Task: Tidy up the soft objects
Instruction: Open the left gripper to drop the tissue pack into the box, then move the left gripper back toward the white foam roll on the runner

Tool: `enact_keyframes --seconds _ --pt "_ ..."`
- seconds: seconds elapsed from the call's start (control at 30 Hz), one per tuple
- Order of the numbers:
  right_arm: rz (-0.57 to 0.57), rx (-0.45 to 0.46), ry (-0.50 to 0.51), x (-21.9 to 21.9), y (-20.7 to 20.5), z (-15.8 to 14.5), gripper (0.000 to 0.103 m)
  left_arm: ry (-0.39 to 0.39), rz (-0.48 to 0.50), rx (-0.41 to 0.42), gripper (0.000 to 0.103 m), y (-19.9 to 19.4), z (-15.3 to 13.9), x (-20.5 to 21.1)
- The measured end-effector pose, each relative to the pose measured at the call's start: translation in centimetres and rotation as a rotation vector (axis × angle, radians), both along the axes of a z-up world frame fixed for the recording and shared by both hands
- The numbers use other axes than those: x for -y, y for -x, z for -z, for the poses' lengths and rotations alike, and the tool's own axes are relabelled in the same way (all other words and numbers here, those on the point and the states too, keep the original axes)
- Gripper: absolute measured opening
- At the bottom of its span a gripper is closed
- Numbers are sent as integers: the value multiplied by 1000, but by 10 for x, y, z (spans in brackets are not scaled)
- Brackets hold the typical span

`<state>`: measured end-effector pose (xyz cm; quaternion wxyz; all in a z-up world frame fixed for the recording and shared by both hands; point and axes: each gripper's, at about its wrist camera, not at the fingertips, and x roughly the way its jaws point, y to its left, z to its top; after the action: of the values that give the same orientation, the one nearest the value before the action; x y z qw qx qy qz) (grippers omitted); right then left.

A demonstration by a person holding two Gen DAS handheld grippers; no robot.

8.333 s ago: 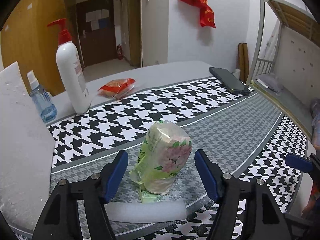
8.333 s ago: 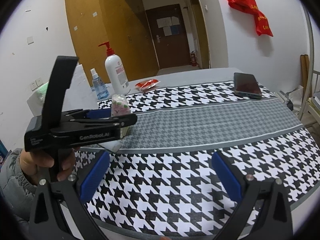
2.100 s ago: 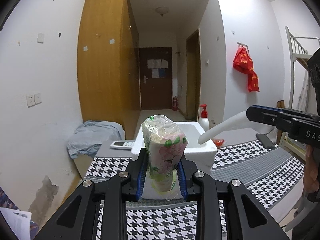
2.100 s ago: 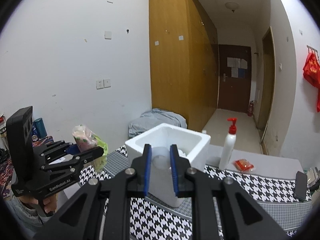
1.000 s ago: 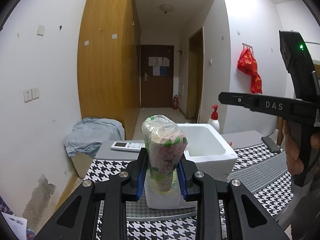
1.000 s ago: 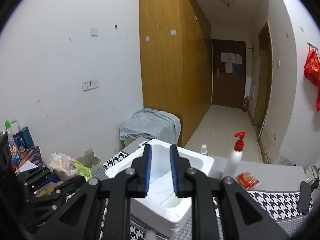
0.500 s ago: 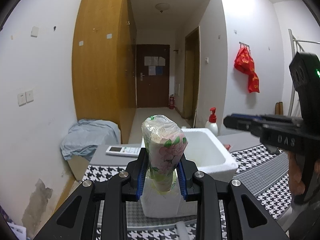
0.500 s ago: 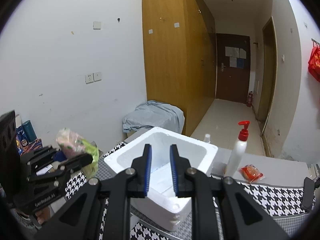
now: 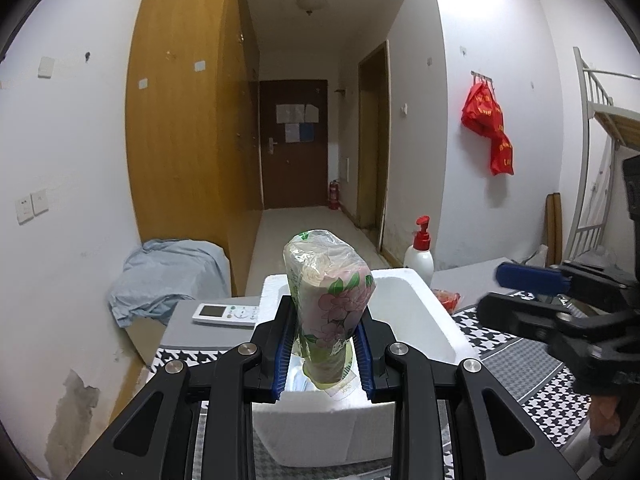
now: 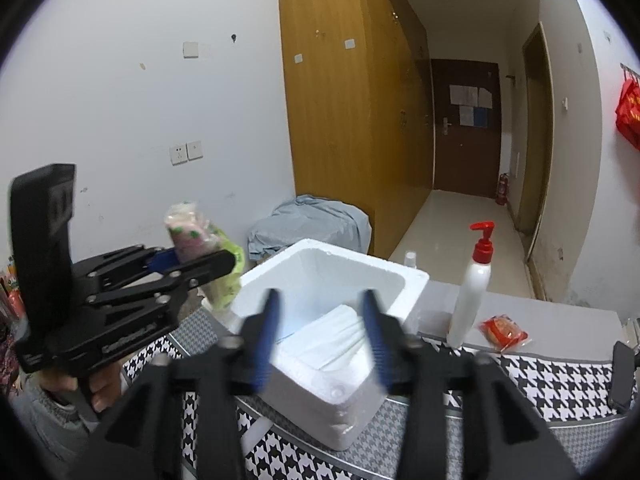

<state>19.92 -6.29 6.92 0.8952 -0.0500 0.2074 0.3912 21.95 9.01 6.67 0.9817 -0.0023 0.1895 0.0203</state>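
The left gripper [image 9: 324, 354] clamped a floral-printed tissue pack in clear plastic wrap [image 9: 329, 304], held upright above the near edge of a white polystyrene foam box [image 9: 430, 320] on a black-and-white houndstooth tablecloth [image 10: 532, 384]. The right gripper [image 10: 320, 334], its blue-padded jaws parted and holding nothing, hovered over the box, where a white foam sheet [image 10: 332, 338] lay inside. A white pump bottle with a red nozzle [image 10: 472, 288] stood just beside the box.

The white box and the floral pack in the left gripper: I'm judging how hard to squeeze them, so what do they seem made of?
White box: probably expanded foam, with thick matte walls and a crumbly rim. Floral pack: likely soft tissue in thin glossy plastic film that crinkles; the left gripper dents it.
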Motion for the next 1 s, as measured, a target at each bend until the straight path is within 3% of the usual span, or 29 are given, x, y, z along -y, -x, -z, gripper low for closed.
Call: enact_keyframes --seconds 0.43,0.5,0.57,0.7,0.8,1.0 --pt "24 -15 21 11 0 11 64 -5 34 -44 32 -28 5 -2" --pt "27 -13 21 13 1 12 64 -13 39 -51 38 -31 5 -1" --pt "29 -15 19 16 1 12 64 -23 39 -48 56 -34 4 0" --pt "33 -16 15 19 2 13 64 -39 33 -21 75 -32 3 1" --pt "36 -17 15 21 4 14 64 -52 29 -1 96 -27 2 3" --pt "37 -22 9 24 5 15 64 -57 -7 9 102 -12 3 0"
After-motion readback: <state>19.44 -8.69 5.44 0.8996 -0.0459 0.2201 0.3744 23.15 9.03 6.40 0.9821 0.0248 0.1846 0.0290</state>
